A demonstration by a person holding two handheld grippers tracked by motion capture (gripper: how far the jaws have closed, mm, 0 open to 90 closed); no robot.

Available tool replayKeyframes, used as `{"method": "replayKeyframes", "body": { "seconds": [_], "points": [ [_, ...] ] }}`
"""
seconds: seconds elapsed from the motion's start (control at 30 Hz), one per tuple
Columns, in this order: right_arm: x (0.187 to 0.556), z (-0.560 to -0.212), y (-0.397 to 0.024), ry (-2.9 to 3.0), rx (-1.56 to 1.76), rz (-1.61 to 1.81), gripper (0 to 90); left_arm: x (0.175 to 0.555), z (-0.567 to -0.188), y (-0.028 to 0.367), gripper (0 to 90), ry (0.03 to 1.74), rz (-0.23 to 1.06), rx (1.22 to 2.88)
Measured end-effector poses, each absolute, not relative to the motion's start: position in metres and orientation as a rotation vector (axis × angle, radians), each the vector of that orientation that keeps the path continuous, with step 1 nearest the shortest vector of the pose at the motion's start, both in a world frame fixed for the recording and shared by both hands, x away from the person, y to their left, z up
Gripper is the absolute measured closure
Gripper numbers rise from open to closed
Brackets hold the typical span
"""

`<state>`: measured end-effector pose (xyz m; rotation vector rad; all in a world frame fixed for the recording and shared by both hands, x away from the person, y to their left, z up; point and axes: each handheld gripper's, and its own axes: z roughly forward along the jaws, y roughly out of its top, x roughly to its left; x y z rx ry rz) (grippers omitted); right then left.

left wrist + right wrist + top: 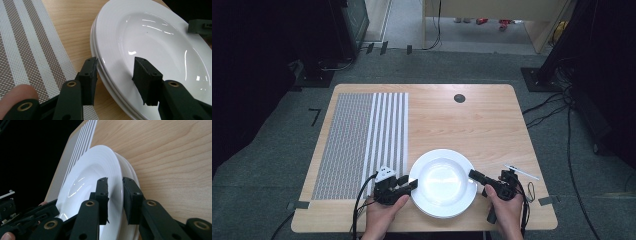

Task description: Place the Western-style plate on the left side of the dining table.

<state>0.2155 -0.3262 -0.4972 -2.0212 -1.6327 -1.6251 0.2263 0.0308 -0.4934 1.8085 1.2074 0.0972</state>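
The wooden table (492,120) carries a striped placemat (362,140) and, just beside it near the front edge, a stack of white plates (443,182). The left gripper (116,72) straddles the top plate's rim, its pads apart from it. The right gripper (115,195) brackets the opposite rim, not visibly pinching. Best to clamp both sides evenly on the top rim only, then lift level.

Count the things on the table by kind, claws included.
White plates, stacked: at least 2; the rims are too close together to count exactly
Striped placemat: 1
Small white stick: 1
Claws: 2, left claw and right claw
Total: at least 6
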Motion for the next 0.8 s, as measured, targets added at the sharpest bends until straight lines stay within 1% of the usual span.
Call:
{"method": "replayKeyframes", "body": {
  "seconds": [0.4,0.73,0.8],
  "points": [
    [0.217,-0.497,-0.331,-1.628,-1.965,-1.604,75.9,0.226,-0.494,0.030,53.6,1.208,0.095,1.811],
    [0.211,-0.487,-0.322,-1.770,-1.856,-1.762,76.2,0.226,-0.494,0.030,52.2,1.204,0.094,1.813],
    [0.210,-0.487,-0.320,-1.820,-1.848,-1.787,77.9,0.226,-0.494,0.030,52.3,1.204,0.095,1.814]
  ]
}}
